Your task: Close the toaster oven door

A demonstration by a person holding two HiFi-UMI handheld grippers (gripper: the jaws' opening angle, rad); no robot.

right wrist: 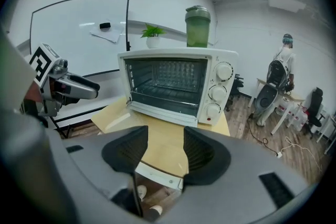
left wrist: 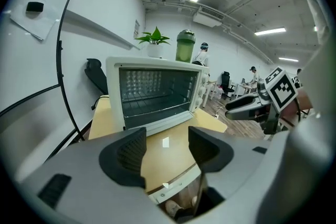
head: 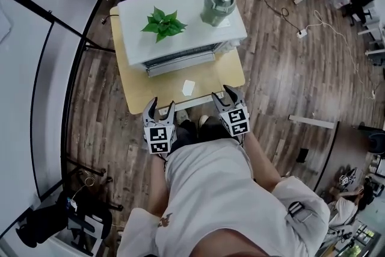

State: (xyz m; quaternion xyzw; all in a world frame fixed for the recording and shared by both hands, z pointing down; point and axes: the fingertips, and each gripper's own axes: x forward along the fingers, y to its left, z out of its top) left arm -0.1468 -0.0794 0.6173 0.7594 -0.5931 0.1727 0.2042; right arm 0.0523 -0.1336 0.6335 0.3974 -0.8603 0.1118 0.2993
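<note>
Head view: left gripper [head: 161,104] and right gripper [head: 224,93], fingers apart (empty), hover at table edge [head: 191,103], toaster oven [head: 190,9] well beyond.

The right tool [right wrist: 165,144], jaws apart and empty, faces the toaster oven [right wrist: 176,84].

A light wooden bench [head: 224,74] lies just ahead of the left tool [head: 160,106] and the right tool [head: 224,95]; a small white card [head: 188,87] rests on it, just beyond their tips and between them; farther ahead and higher, a leafy plant [head: 162,23] stands on the left tool's side, a green lidded container [head: 218,6] on the right tool's side; a whiteboard [right wrist: 79,44] stands off left; a power strip [head: 302,33] lies on the floor [head: 283,87], well right.
</note>
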